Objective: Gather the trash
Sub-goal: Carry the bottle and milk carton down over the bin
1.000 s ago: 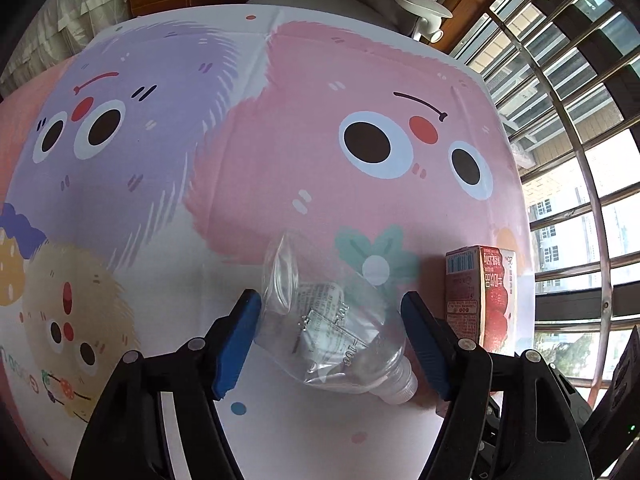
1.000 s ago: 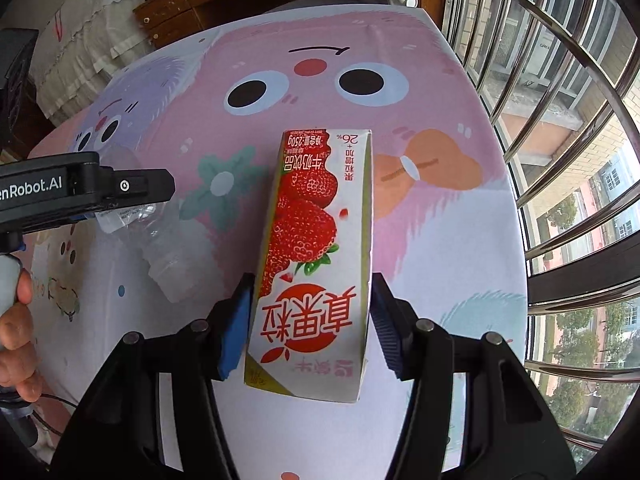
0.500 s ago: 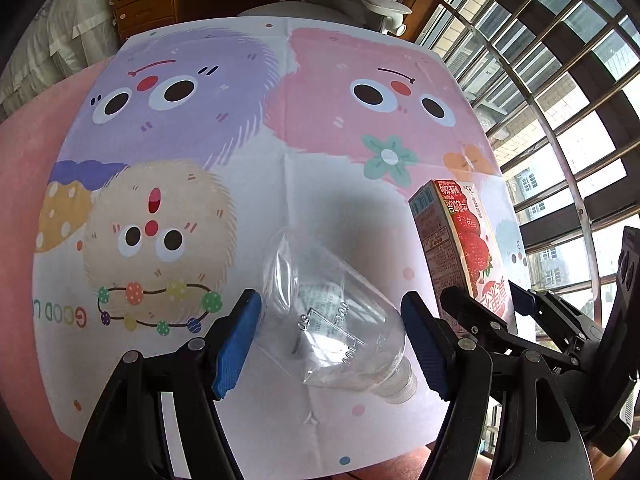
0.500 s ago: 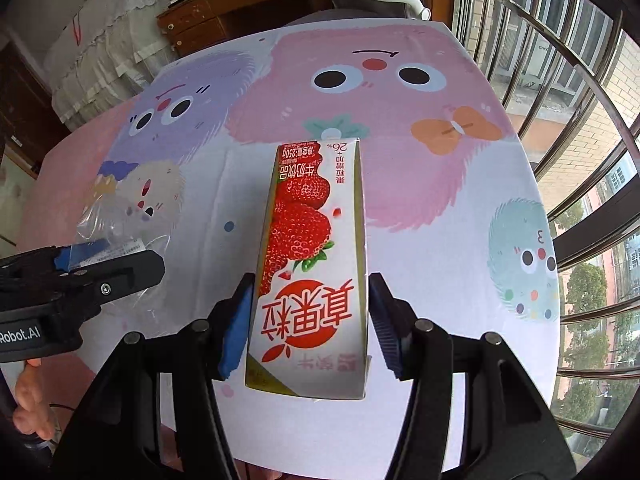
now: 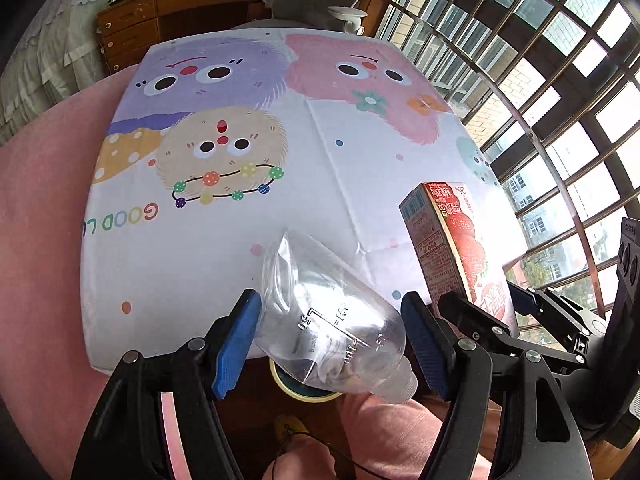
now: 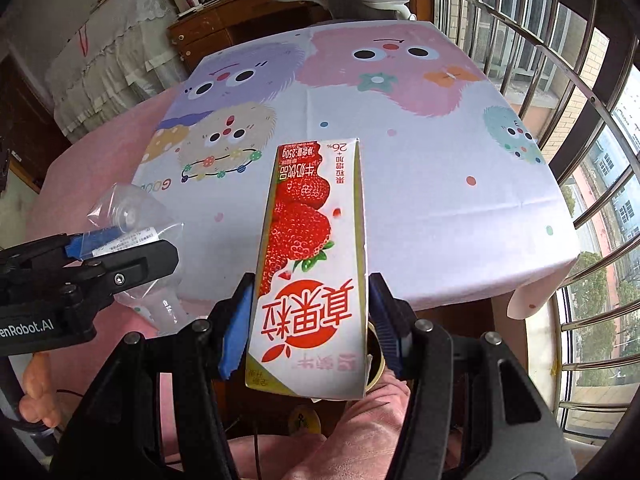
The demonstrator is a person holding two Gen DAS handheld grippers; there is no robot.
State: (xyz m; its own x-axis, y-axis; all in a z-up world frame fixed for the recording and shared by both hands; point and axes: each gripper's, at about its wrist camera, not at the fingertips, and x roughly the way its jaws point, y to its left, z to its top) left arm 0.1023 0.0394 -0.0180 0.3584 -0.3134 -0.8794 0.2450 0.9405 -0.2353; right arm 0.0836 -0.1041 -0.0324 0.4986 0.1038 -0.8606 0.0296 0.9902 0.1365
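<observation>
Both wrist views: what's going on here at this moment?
A person is clearing trash with a handheld gripper in each hand. The left gripper is shut on a crumpled clear plastic bottle, and the right gripper is shut on a strawberry milk carton. Both items are held off the cartoon tablecloth, out past the table's near edge. A yellow-rimmed round container shows below the bottle; what it is cannot be told.

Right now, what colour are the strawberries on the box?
Red, on the milk carton; the right wrist view shows it best.
</observation>
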